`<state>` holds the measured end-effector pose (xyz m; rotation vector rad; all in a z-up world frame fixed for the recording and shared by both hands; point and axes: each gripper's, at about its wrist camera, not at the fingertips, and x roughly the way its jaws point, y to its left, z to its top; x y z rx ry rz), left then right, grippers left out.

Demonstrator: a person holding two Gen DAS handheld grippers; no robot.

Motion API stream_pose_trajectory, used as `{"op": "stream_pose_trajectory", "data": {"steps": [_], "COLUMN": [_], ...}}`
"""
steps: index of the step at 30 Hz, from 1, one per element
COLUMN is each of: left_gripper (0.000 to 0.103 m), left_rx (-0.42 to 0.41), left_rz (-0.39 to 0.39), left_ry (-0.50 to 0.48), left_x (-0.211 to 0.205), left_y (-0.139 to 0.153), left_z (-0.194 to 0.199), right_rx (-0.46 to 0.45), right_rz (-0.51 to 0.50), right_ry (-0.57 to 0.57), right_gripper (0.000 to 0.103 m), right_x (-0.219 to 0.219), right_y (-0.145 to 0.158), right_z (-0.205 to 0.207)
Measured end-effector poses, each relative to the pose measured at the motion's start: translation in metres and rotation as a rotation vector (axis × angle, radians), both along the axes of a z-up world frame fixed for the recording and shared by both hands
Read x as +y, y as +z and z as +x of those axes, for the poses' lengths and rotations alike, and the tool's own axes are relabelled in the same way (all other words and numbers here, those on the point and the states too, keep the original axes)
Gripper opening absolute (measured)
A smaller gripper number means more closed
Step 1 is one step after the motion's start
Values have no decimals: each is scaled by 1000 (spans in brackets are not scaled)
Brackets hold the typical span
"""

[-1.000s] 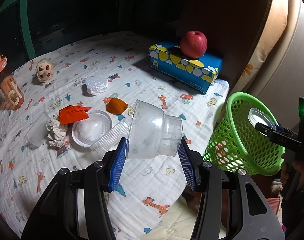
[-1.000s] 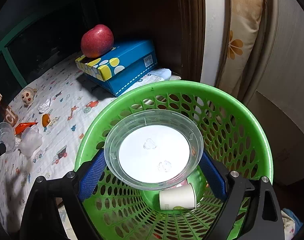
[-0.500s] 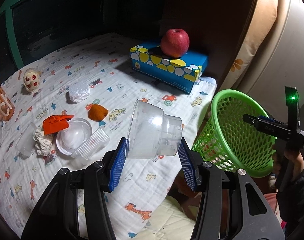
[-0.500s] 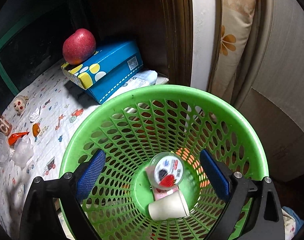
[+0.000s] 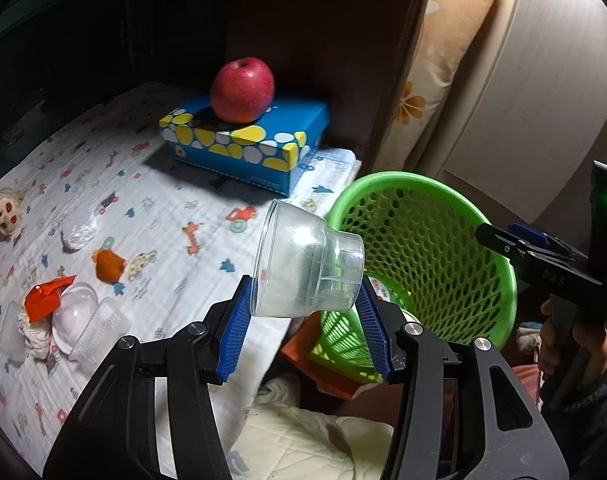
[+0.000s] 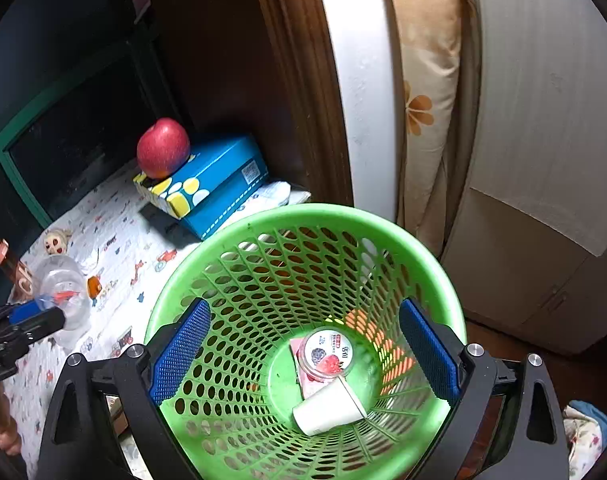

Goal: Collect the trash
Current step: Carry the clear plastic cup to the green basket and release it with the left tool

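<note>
My left gripper (image 5: 307, 308) is shut on a clear plastic cup (image 5: 307, 268) that lies sideways between the blue pads, just left of the green basket (image 5: 399, 178). My right gripper (image 6: 303, 352) hangs open over the basket (image 6: 303, 216) with nothing between its fingers. At the basket's bottom lie a berry-label tub (image 6: 323, 354) and a white paper cup (image 6: 327, 404). On the bed sheet sit an orange wrapper (image 5: 47, 296), a clear dome lid (image 5: 73, 312), a ribbed clear cup (image 5: 99, 332), a crumpled tissue (image 5: 31, 332) and an orange peel (image 5: 109, 266).
A red apple (image 5: 242, 90) rests on a blue tissue box (image 5: 247, 148) at the bed's far corner, close behind the basket. A small doll head (image 5: 7, 212) lies far left. A dark wall, a flowered pillow (image 5: 419, 92) and a cabinet stand behind the basket.
The right gripper let go of the round tub, which now lies in the basket, and it rose a little. The left gripper carried the clear cup rightwards to the basket's side.
</note>
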<state>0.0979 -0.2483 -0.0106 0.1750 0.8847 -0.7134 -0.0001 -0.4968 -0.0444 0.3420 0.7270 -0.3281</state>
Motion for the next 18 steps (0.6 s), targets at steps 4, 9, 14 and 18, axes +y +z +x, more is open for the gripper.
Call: {"op": "stream_pose_trajectory", "data": {"steps": [4,9,14,18], "left_gripper": [51,51,51,52], "left_rx": [17,30,51,69], "left_rz": [-11,-13,12,24], "left_ry": [-56,-127,-171,-196], "left_x": [-27,-59,-83,-95], "left_y": [1,0,-10,-18], "left_z": [-5,-16,-23,-27], "right_rx": [-30,-45,-51,-51], "right_rz": [11,25,42,54], "right_ry": [-33,-64,-85,-97], "right_gripper": [92,92,92,92], "right_x": [-10,-21,-30,-35], "right_y": [7,8,5,2], "right_z": [-18,-33,-42,-47]}}
